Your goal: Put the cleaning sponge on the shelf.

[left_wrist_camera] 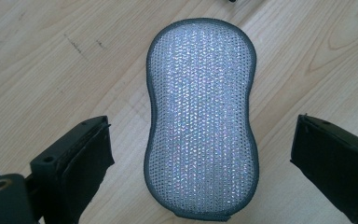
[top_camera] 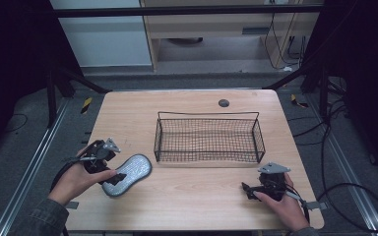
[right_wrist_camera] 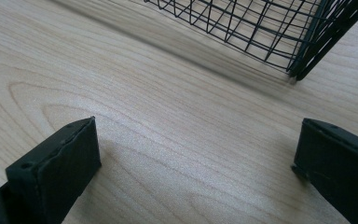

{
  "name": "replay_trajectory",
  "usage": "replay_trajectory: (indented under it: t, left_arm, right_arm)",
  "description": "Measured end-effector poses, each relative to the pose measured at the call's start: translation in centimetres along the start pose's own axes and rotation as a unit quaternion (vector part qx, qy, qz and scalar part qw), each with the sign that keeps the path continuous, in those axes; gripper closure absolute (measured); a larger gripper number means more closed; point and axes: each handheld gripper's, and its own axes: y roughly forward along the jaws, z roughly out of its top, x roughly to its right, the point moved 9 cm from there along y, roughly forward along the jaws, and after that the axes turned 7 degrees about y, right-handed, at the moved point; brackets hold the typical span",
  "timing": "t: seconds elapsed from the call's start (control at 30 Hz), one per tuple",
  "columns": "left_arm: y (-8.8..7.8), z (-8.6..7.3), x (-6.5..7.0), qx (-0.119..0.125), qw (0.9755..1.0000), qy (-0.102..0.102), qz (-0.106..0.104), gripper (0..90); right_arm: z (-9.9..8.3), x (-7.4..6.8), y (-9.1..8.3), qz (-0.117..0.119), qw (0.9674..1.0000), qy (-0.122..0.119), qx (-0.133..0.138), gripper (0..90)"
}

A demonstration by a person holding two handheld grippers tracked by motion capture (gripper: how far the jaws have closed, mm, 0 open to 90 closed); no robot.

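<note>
Scrubbing sponge (top_camera: 127, 174), silvery mesh with a grey hem and a waisted outline, lies flat on the table (top_camera: 197, 196) in the high view, at about 8 o'clock from the black wire basket (top_camera: 208, 137) and clear of it. Its long axis runs from 7 to 1 o'clock. The left hand-held gripper (top_camera: 112, 178) sits at the sponge's near-left end, touching or just over it, so the left hand (top_camera: 76, 182) is plainly the nearer one. The right hand-held gripper (top_camera: 247, 189) rests well apart at the table's near-right, pointing toward 9 o'clock. Around the table are grey floor, cables and a dark frame.

In the left gripper view, the sponge (left_wrist_camera: 200, 116) lies straight ahead at 12 o'clock, lengthwise along the view, its near end between the jaws, which stand wide apart and touch nothing. A grasp would likely close across the narrow width.

In the right gripper view, the jaws are likewise spread, with bare pale wood between them. The basket's corner (right_wrist_camera: 261, 32) stands at 1 o'clock, near but apart.
</note>
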Motion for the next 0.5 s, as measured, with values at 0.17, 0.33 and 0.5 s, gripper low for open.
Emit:
replay_trajectory:
  t: [0.17,0.33,0.5]
  left_arm:
    - [0.5,-0.1,0.0,-0.008,1.0000,0.003,-0.002,5.4]
    - [1.6,0.3,0.5,-0.009,0.9998,0.003,-0.015,4.7]
    - [3.3,0.3,1.0,-0.018,0.9995,0.013,-0.023,4.4]
  right_arm:
    - [0.0,0.0,0.0,-0.002,1.0000,0.001,0.001,0.4]
    - [0.0,0.0,0.0,-0.003,1.0000,0.000,0.002,0.4]
    - [0.0,0.0,0.0,0.001,1.0000,-0.001,0.000,0.3]
